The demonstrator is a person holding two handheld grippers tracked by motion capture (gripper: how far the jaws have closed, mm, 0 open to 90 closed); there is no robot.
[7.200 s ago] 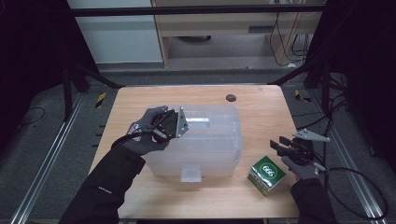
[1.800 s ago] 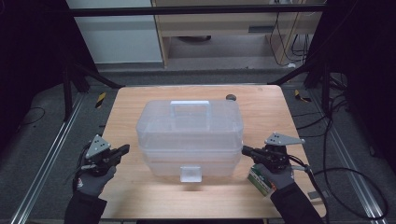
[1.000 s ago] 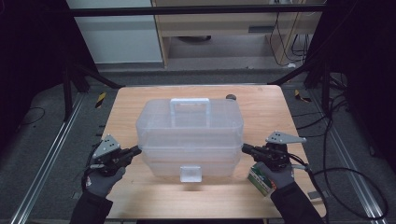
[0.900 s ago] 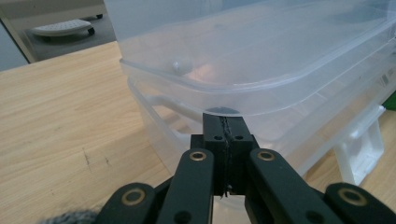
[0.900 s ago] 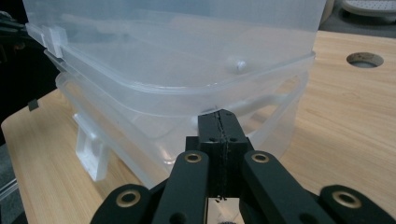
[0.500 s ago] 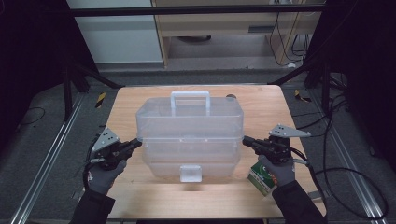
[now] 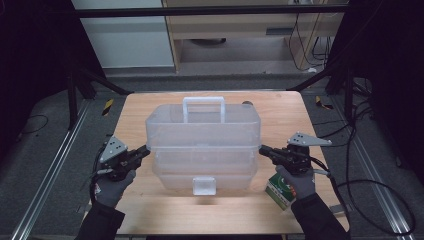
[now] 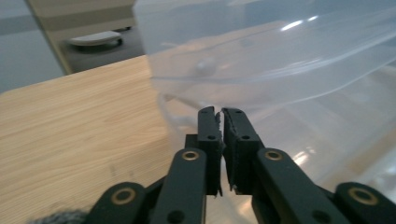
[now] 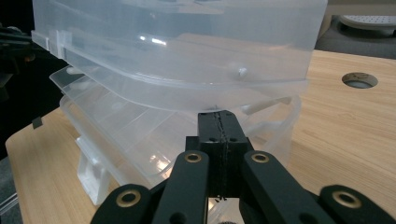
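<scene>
Between the two claws, in the middle of the wooden surface (image 7: 150,215), stands the clear plastic tiered box (image 7: 202,145), its long axis running side to side from one claw to the other and its handle (image 7: 203,107) upright at the back. At its left end the left claw (image 7: 145,150) points inward at the seam under the top tier; the left gripper view shows its jaws a thin slit apart, having just been opening slightly, with nothing between them and the tips just under the overhanging lip. At the right end the right claw (image 7: 262,149) mirrors it, jaws pressed fully together and empty, tips just beneath the top tier's rim in the right gripper view. Both stand about equally close to their ends, so neither hand has the advantage; any lift or spread of the tiers seems to depend on both tips pushing from opposite ends along that axis. A small green carton (image 7: 278,189) lies by the right hand, apart from the box
</scene>
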